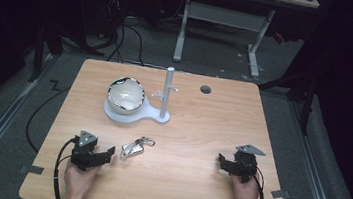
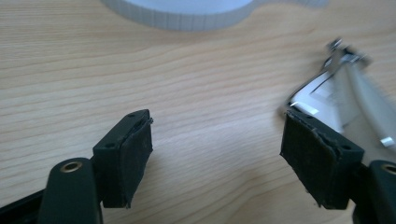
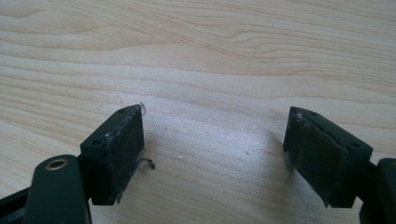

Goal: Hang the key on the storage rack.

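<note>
Both grippers rest on the wooden table (image 1: 201,132).
Left gripper (image 1: 108,151) gapes empty beside the metal clip (image 1: 135,146); right gripper (image 1: 222,161) stands open too, well apart.

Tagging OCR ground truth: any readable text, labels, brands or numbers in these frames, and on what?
None readable.
Shiny metal piece beside the left gripper: no lettering to make out; blurred in the left gripper view.
Bowl, white stand, table, right gripper: no markings visible.

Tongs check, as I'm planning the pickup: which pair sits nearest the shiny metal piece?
The left tongs: the metal piece lies just beside their tips, while the right tongs rest far across the table.
</note>
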